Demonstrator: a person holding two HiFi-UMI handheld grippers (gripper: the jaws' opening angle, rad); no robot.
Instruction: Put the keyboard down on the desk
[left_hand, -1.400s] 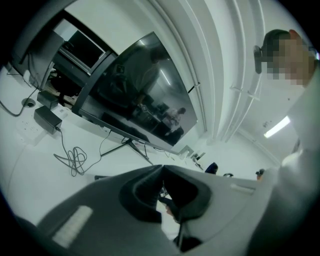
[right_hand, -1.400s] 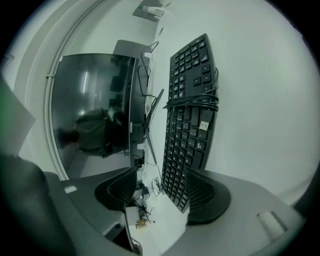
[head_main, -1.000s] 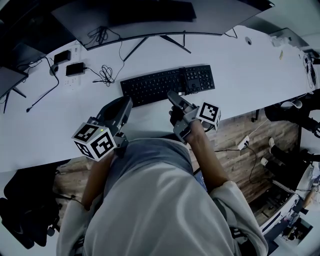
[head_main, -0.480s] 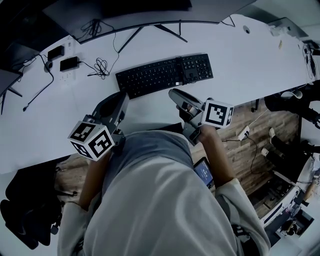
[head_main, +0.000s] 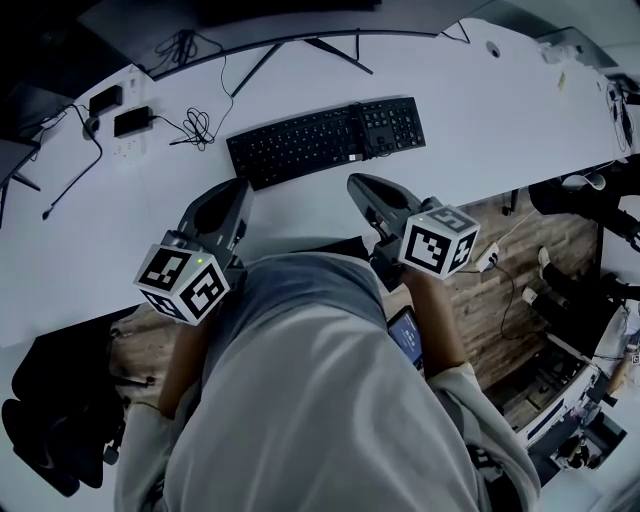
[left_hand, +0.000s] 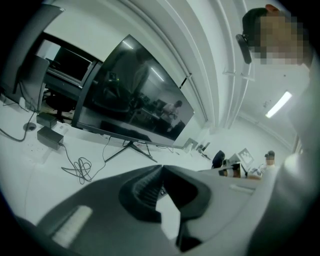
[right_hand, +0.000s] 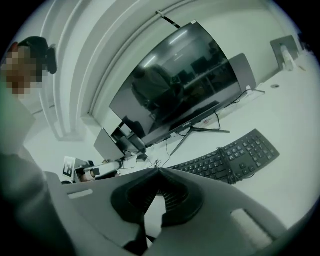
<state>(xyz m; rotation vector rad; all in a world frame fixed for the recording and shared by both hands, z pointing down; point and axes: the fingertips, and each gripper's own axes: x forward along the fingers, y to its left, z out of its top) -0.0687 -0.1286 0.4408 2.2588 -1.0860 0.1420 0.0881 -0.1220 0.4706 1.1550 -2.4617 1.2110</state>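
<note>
Head view: monitor (head_main: 300, 20) cut off at top. Black keyboard (head_main: 325, 140) flat on white bench (head_main: 500, 110). Left tongs (head_main: 240, 187) pressed together, empty; right tongs (head_main: 353, 183) just closed, empty.

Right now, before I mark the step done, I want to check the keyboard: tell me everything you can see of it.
The keyboard is black, full-size and plastic-looking, with a main key block and a number pad at its right end. It lies flat, keys up, slightly angled on the white desk, in front of the monitor. A dark cable seems draped across it beside the number pad. Nothing else touches it.
</note>
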